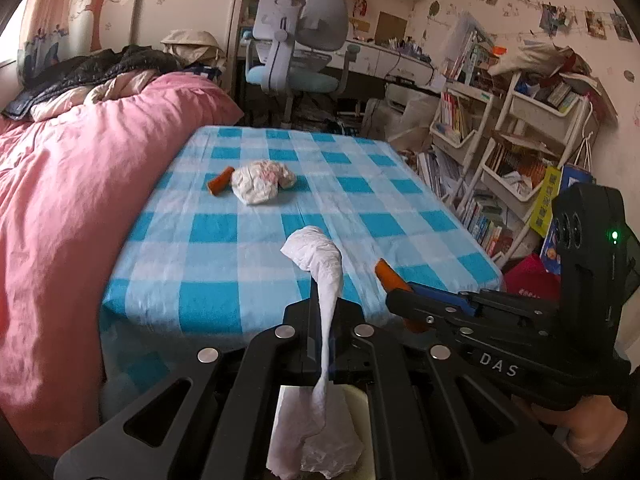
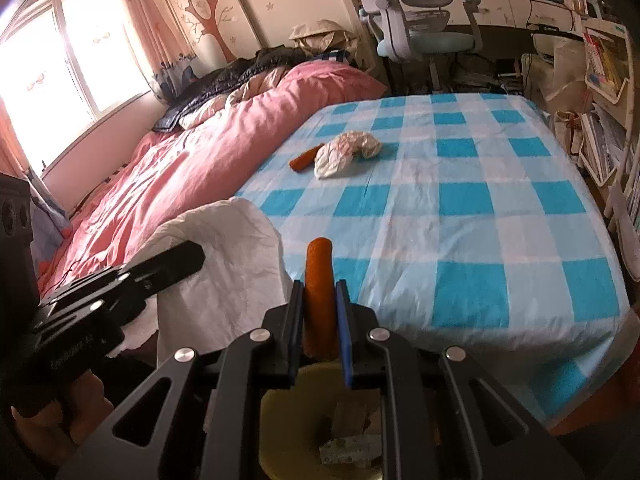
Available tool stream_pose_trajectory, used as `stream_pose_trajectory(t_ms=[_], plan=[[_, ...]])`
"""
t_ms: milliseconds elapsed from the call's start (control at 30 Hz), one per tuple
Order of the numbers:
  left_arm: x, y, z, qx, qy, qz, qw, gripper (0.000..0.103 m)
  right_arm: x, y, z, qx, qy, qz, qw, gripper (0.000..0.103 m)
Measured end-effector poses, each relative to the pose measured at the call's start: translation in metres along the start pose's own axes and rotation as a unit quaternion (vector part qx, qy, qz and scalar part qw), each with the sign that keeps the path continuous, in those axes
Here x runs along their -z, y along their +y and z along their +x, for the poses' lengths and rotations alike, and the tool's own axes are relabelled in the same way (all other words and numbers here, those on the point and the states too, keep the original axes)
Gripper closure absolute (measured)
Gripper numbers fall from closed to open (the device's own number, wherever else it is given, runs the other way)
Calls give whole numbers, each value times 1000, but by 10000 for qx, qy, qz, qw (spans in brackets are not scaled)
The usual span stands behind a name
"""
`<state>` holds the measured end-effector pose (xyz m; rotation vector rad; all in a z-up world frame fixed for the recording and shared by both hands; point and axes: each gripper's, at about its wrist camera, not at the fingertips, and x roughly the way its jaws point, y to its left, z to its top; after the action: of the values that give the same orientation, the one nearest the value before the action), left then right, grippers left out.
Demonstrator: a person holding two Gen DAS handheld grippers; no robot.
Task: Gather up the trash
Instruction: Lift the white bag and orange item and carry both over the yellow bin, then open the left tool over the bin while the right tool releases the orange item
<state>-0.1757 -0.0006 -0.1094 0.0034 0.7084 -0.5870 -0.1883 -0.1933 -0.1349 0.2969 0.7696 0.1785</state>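
Note:
My left gripper (image 1: 322,312) is shut on a white tissue (image 1: 320,264) that hangs down through the jaws, in front of the near table edge. It also shows in the right wrist view (image 2: 224,276). My right gripper (image 2: 320,300) is shut on an orange sausage-like piece (image 2: 318,276), seen beside the left gripper in the left wrist view (image 1: 386,270). A crumpled white wrapper (image 1: 262,182) and a second orange piece (image 1: 220,180) lie further back on the blue checked tablecloth (image 1: 240,256). Both show in the right wrist view, wrapper (image 2: 344,152) and piece (image 2: 306,158).
A yellowish bin (image 2: 292,420) with scraps sits below the right gripper. A bed with a pink duvet (image 1: 72,184) runs along the table's left side. White book shelves (image 1: 520,140) stand at the right, a desk chair (image 1: 296,48) behind the table.

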Motion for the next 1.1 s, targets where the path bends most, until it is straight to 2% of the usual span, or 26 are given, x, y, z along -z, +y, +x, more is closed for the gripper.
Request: stream_pose_trajectory(t_ms=[633, 767, 833, 867, 933, 1033, 1100], plan=[[45, -11, -3, 8, 823, -155, 9965, 101, 52, 8, 14, 52, 1118, 51, 9937, 86], [52, -13, 0, -41, 1001, -144, 9949, 100, 59, 8, 22, 77, 1387, 100, 9903, 83], [55, -13, 2, -83, 1090, -139, 9939, 91, 61, 4, 24, 120, 1460, 184, 9890, 71], [55, -13, 3, -127, 1106, -139, 9937, 86, 61, 4, 24, 137, 1465, 199, 9889, 71], [56, -13, 1, -221, 1051, -140, 9941, 65, 61, 1, 22, 204, 1435, 244, 9891, 67], [55, -13, 0, -308, 995, -109, 9945, 55, 61, 0, 20, 266, 1397, 283, 9894, 61], [54, -13, -1, -364, 963, -97, 9946, 52, 60, 0, 18, 315, 1334, 300, 9901, 57]])
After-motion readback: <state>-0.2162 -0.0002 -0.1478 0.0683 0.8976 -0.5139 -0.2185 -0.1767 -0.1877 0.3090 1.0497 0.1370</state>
